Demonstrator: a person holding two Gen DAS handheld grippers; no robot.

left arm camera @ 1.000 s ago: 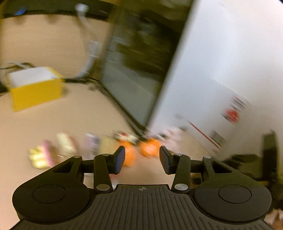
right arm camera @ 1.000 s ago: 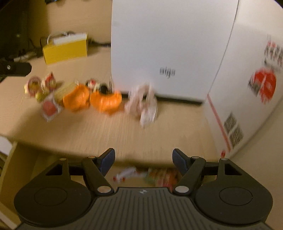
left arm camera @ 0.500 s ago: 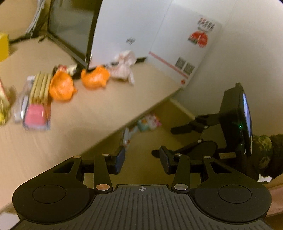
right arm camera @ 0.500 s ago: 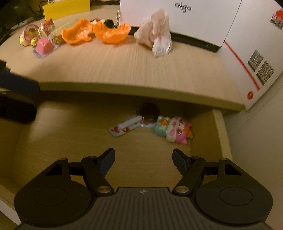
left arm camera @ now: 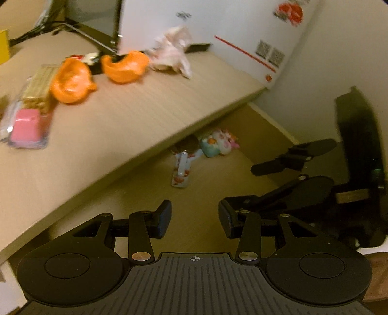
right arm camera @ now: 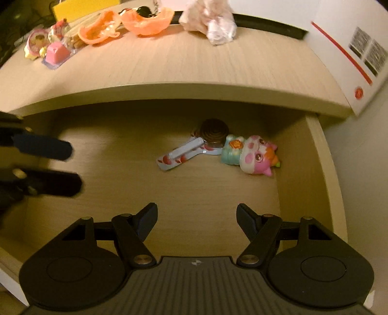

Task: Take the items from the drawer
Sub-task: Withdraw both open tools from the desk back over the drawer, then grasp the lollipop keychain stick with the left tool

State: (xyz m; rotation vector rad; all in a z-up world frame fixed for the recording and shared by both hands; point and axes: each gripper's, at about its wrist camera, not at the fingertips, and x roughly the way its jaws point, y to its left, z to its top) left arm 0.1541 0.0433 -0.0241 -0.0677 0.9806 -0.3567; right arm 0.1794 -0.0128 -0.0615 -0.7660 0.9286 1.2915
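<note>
Both grippers hung over the open drawer (right arm camera: 312,174), angled down into it, w/ nothing held. The right gripper (right arm camera: 196,221) had its fingers released wide apart, nothing between them, and it faced the remaining items head-on, probably lined up for a pick. The left gripper (left arm camera: 195,221) was likewise released & empty; in the right wrist view its fingers (right arm camera: 46,147) poked in from the left edge, well apart from the items, so it looked like the standby hand. Three things were left at the drawer's back right, partly tucked under the desk (right arm camera: 194,63) edge: a pink-and-teal plush cat (right arm camera: 252,155) lying on its side near the right wall, a brown ribbed round thing (right arm camera: 214,132) touching it, & a flat floral clip (right arm camera: 181,156) (exact type unclear) reaching out from under the brown one. On the desk sat orange plastic shells (right arm camera: 145,21), a pink block (right arm camera: 57,52) in clear packaging & a crumpled pale bag (right arm camera: 213,21), likely the drop spot for what came out, so the task seemed mostly done.
</note>
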